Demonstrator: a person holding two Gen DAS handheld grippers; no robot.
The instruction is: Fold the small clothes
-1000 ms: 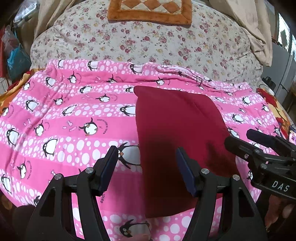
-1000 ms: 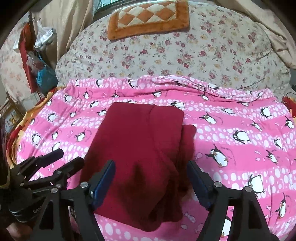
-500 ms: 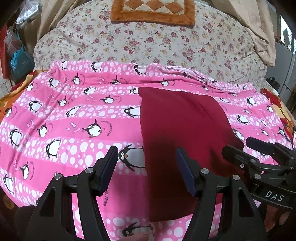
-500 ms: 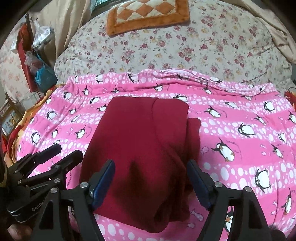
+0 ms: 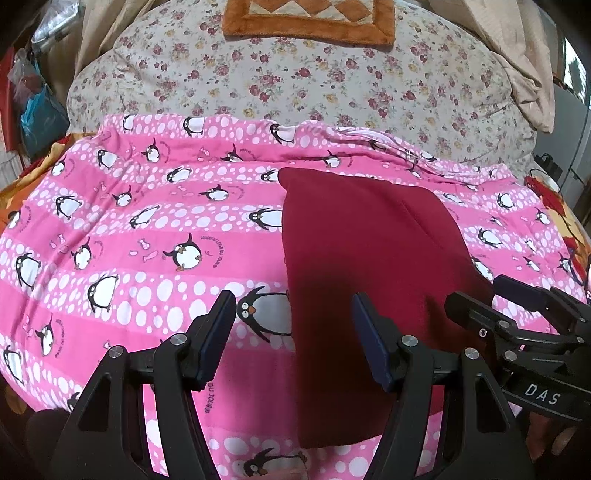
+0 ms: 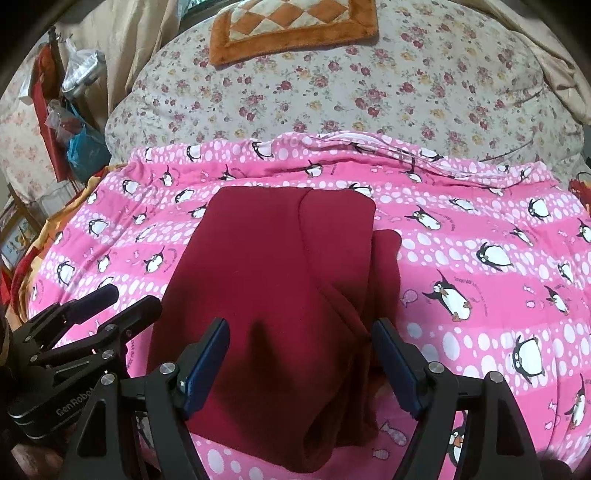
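Even, soft light; sharp centre, with fisheye bending and dark corners.

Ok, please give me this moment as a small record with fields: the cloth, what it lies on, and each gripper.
cloth: dark red garment, folded lengthwise, layers overlapping along its right side
surface: pink penguin blanket, floral bedding behind it
left gripper: open, above the garment's left edge, holding nothing
right gripper: open, above the garment's near end, holding nothing
other: orange checked mat on the floral bedding
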